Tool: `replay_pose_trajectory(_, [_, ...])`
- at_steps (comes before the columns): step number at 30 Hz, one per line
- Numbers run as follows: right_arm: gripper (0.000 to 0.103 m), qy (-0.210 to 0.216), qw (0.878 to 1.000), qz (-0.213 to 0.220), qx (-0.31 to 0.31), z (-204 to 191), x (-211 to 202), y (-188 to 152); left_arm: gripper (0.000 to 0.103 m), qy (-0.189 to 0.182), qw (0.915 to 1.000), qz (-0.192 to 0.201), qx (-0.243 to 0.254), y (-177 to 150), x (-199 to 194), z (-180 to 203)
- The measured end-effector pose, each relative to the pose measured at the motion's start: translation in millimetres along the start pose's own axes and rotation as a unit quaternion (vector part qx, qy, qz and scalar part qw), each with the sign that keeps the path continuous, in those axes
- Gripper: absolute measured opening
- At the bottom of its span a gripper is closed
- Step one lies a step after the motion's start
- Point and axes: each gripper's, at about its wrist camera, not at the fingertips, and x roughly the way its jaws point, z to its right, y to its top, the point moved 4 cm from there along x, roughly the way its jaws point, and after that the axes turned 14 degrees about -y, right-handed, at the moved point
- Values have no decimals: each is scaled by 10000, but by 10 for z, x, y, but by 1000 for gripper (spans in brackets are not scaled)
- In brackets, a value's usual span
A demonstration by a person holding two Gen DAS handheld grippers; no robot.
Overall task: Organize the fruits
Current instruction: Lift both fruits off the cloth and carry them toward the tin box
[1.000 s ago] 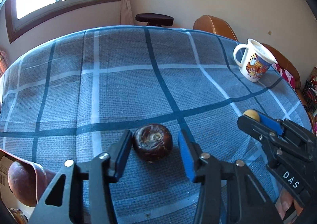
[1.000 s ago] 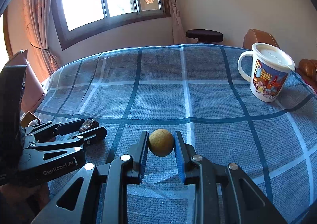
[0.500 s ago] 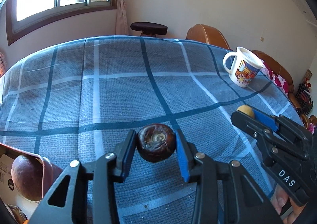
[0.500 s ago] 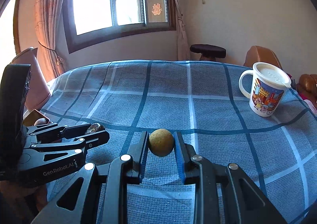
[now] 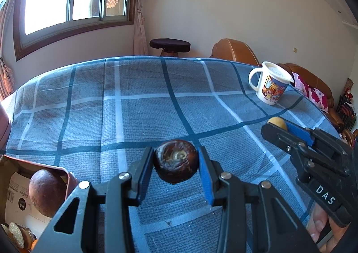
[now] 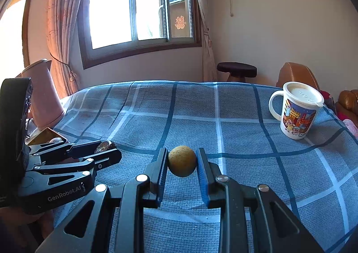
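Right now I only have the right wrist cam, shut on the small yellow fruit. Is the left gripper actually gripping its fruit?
Observer: Yes. The left wrist view shows the left gripper shut on a dark brown fruit, with a blue pad against each side.
Operator: The box at my left edge, anything in it?
Observer: The box holds one round brown fruit.
Operator: Anything else in there?
Observer: A white printed label lies inside, next to that fruit.
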Motion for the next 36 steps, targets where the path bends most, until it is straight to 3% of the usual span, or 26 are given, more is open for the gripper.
replay_pose_trajectory(36, [27,-187,9980,588,-95,-32,-235,9,41,258,9962,680,480,-9,-306,179])
